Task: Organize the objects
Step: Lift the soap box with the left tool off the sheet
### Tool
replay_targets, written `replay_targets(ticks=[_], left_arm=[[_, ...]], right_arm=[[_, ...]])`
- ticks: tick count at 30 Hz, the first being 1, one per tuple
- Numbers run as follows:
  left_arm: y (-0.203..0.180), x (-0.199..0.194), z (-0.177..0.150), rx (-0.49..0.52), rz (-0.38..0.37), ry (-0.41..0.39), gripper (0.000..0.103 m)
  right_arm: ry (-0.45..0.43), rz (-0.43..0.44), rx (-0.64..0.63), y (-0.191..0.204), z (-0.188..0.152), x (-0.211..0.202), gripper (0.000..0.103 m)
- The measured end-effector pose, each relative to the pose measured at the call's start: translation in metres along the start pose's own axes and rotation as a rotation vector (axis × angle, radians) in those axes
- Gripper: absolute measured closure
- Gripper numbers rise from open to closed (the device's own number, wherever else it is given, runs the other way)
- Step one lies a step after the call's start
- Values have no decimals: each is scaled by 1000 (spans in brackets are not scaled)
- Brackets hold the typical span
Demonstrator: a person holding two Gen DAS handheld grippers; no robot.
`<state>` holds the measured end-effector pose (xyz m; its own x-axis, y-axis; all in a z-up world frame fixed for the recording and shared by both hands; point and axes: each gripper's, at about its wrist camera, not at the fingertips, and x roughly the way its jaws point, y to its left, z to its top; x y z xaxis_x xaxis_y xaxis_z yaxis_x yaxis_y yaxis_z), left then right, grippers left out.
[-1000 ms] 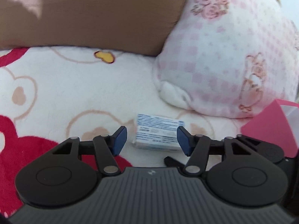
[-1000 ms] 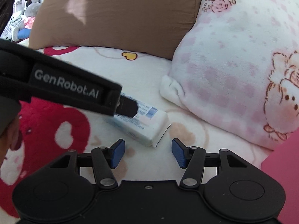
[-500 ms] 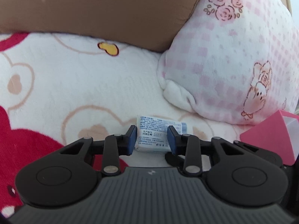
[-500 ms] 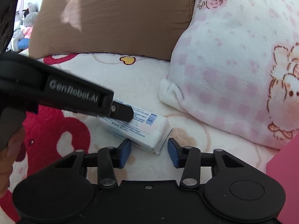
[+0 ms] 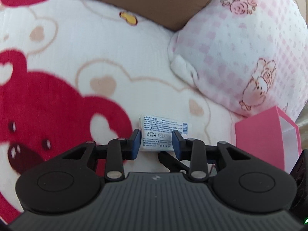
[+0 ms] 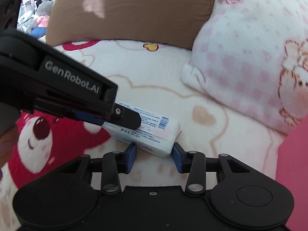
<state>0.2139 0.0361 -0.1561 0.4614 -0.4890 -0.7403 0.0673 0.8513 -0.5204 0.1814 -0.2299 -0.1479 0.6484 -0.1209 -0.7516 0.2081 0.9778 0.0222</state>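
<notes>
Now we note both tongs narrowed since before: left tongs (image 5: pixel 156 144) clamp the tissue pack (image 5: pixel 160 132); right tongs (image 6: pixel 154 156) reopening beside it.

A home bedroom: bear-print fleece blanket (image 5: pixel 80 61), pink pillow (image 5: pixel 250 53), brown cushion (image 6: pixel 130 9).

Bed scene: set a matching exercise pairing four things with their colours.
Things:
1. tissue pack
2. box
3. cushion
4. left gripper

Colours:
A. brown
B. black with blue pads
C. white with printed text
D. pink

Pairs: 1-C, 2-D, 3-A, 4-B
</notes>
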Motion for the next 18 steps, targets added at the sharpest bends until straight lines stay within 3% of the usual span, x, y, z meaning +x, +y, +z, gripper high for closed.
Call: replay_targets(ticks=[8, 14, 18], left_arm=[[-10, -31, -55, 48, 39, -26, 70], [1, -48, -85, 36, 34, 30, 70], [17, -55, -104, -65, -3, 65, 70]], right_arm=[[74, 90, -9, 8, -16, -24, 51], [107, 147, -70, 30, -43, -49, 43], [120, 211, -56, 36, -59, -63, 35]])
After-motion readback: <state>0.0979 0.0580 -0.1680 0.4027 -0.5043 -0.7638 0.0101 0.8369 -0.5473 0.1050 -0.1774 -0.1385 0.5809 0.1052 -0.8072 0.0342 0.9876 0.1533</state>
